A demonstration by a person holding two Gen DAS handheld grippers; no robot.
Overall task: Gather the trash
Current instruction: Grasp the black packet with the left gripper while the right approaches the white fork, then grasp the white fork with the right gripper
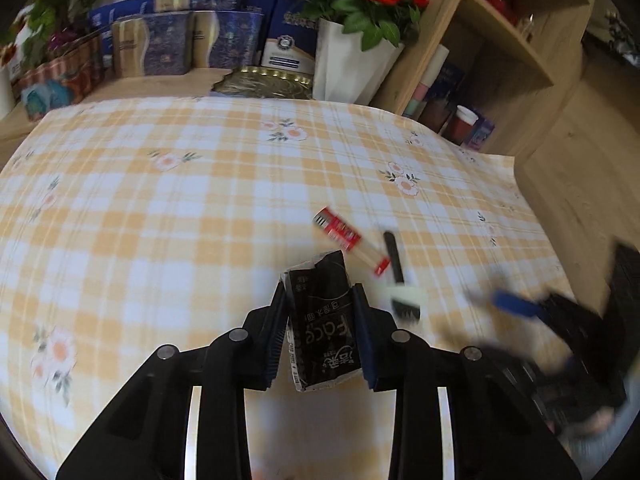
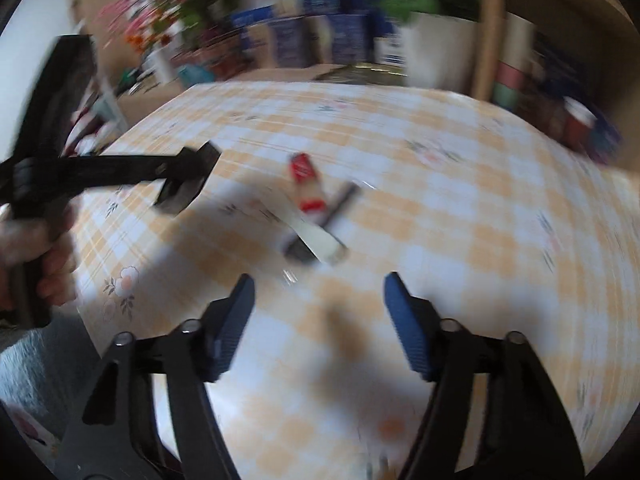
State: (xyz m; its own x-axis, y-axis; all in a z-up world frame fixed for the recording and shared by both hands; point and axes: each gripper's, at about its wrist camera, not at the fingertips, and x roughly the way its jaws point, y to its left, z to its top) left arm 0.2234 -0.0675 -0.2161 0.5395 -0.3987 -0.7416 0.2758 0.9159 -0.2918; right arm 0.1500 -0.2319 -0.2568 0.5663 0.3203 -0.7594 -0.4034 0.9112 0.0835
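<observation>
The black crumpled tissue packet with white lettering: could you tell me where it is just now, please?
In the left wrist view, the black crumpled tissue packet sits between the left gripper fingers, over the yellow checked tablecloth, near the red-and-white wrapper.

**Trash items on the checked worktop**

Black wrapper: crumpled, printed with white lettering, standing upright and pinched between the left jaws, its torn top edge pointing to 12 o'clock. Red-and-cream packet: long and flat, lying on the worktop at 1 o'clock of the wrapper, slanting from upper left to lower right. Black-handled brush: white block at its head, lying just beside the packet at its 3 o'clock, handle toward 12 o'clock.
</observation>
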